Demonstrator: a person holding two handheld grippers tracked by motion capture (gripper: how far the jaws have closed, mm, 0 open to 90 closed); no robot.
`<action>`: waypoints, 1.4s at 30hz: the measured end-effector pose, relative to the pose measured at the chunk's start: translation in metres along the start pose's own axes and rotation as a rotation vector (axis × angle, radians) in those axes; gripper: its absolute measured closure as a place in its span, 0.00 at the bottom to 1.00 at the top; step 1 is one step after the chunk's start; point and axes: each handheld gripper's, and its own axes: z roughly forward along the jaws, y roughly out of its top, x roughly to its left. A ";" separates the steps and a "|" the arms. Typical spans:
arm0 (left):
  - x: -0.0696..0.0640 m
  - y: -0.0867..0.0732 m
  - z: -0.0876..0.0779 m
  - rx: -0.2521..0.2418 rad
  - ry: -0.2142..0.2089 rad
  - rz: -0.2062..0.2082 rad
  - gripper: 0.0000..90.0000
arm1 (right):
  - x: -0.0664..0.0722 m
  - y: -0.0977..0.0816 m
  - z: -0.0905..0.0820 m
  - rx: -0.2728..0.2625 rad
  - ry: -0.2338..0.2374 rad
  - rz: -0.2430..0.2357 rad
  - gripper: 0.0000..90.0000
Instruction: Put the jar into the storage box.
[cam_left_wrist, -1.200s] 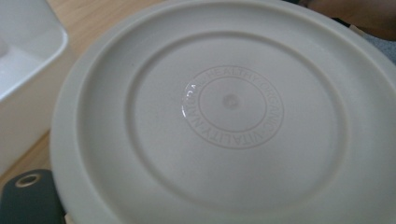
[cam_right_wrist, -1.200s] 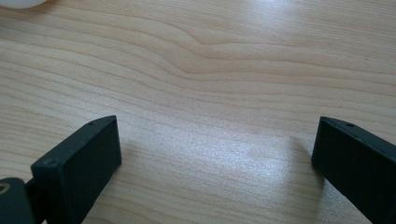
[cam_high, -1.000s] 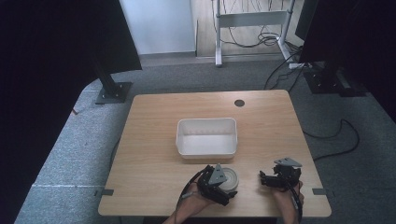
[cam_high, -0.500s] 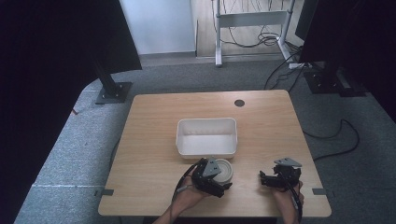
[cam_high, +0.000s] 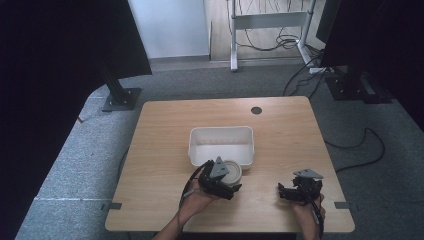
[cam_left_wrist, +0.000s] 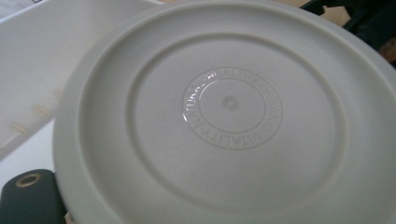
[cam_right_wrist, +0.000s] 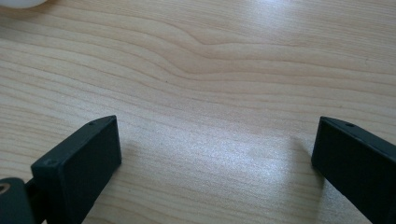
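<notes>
A round off-white bowl hangs just in front of the near wall of a white rectangular tub at the table's middle. My left gripper is shut on the bowl's rim. In the left gripper view the bowl's underside faces the camera, with a ring of embossed lettering at its centre; one black jaw tip shows at the bottom left, and the tub lies behind at the left. My right gripper rests low over the table at the front right. It is open, with bare wood between its fingers.
The wooden table has a dark cable hole at the far right. Black stands and cables lie on the grey carpet around it.
My left gripper has carried the bowl away from the person, up to the tub's near wall. The right gripper has stayed put.
</notes>
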 end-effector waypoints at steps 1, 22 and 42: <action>0.002 0.000 0.000 -0.001 0.005 -0.005 0.11 | 0.000 0.000 0.000 0.000 0.000 0.000 0.01; 0.035 0.004 -0.002 -0.004 0.073 -0.027 0.11 | 0.000 0.000 0.000 0.000 0.000 0.000 0.01; 0.062 0.008 0.011 -0.012 0.145 -0.064 0.11 | 0.000 0.000 0.000 0.000 0.000 0.000 0.01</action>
